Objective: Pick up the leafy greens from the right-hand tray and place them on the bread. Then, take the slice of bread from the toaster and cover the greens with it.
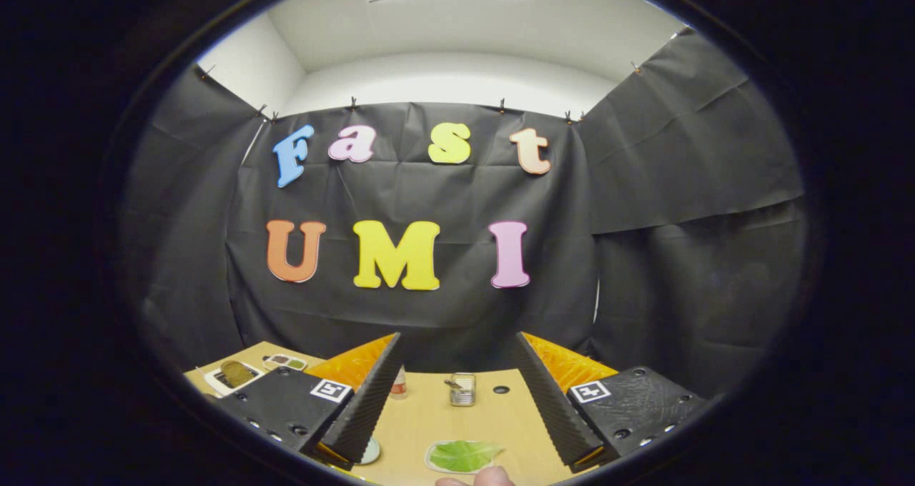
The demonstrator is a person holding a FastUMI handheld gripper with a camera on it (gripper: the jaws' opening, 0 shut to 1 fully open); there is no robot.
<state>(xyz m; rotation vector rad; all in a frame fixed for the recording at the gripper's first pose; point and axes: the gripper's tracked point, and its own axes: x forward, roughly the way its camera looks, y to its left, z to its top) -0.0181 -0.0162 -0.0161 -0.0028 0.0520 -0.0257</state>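
Claw (457, 400): released, its two fingers spread wide and gripping nothing. Each finger carries a black ribbed pad (372, 393) backed by orange plastic, on a black block with a square printed marker — the ribbing, we judge, is there to hold soft or slippery things.

Between the fingers, nearest us: the leafy greens (465, 455), a flat bright green leaf lying on a small pale tray (431, 460). A fingertip (475, 479) of a person shows just this side of the tray.

Farther ahead, between the fingers: a small metal toaster (462, 389), upright on the light wooden table (429, 418), with something standing in its slot — we take it for the slice of bread, though it is too small to tell. A small bottle (399, 384) stands beside the left finger.

Beyond the left finger: a white tray holding a round brownish piece (236, 373), perhaps the bread.

We judge the pick-up not yet begun; the claw sits high, lined up over the leaf.
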